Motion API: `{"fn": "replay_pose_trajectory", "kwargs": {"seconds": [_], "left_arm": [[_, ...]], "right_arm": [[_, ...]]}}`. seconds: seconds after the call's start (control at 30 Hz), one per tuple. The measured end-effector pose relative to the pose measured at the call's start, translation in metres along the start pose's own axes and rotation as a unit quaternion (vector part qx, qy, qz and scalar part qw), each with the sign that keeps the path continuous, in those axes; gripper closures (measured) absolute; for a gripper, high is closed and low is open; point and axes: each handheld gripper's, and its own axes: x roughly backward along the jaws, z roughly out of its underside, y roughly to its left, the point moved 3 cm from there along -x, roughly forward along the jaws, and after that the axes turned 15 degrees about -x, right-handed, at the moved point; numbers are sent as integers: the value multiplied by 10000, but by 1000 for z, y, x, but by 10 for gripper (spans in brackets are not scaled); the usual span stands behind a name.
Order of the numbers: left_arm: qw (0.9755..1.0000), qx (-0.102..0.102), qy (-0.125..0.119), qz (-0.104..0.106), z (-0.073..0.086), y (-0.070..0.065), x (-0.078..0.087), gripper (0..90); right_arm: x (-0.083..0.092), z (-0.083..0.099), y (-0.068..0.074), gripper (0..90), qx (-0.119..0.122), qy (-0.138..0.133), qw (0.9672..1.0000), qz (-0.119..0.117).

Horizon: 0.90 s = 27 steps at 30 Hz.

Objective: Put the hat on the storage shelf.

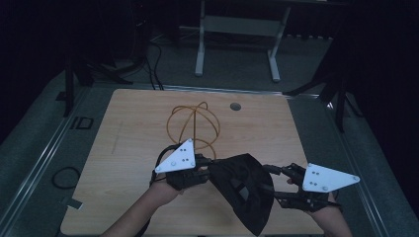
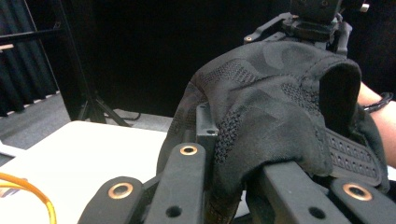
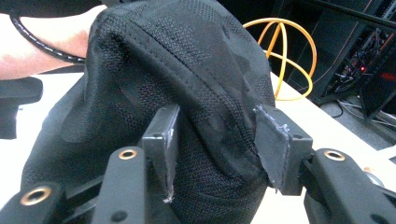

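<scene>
A wooden table (image 1: 123,148) is sitting under dim light, and a black cap (image 1: 244,190) is hanging above its near edge, held up between two grippers. The cap is the landmark here: it is made of dark mesh-patterned fabric with stitched seams, and its lower edge is drooping toward the near edge of the table. Just beyond the cap, toward the far side of the table, an orange wire sphere (image 1: 193,127) of crossed hoops is standing on the wood. To the left of the cap, the left gripper (image 1: 205,170) is gripping the fabric; in the left gripper view its jaws are standing nearly together with the cap's cloth bunched and draped over them, so it is holding the cap. To the right of the cap, the right gripper (image 1: 271,180) is meeting the fabric from the other side; in the right gripper view its jaws are standing partly apart with a thick fold of the cap filling the gap and pressing against both pads. Farther beyond the cap, past the sphere, a small round grey hole (image 1: 235,106) is showing in the tabletop.
</scene>
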Motion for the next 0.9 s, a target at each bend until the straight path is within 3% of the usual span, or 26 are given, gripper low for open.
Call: {"fn": "replay_pose_trajectory", "kwargs": {"seconds": [0.27,0.43,0.57,0.7,0.9], "left_arm": [[10000,58,41,47,1,2,-1,877],[9998,75,164,-94,5,5,-2,875],[9988,25,383,-301,12,9,-2,873],[9988,83,366,-309,14,10,-3,871],[9987,70,284,-413,13,11,-1,840]], "right_arm": [[-7,2,7,723,224,147,9996,-91],[-13,5,13,871,273,368,9986,-258],[-13,7,14,885,140,393,9982,-423],[-9,4,12,888,-95,255,9983,-518],[-3,-1,9,889,-278,84,9988,-395]]}}
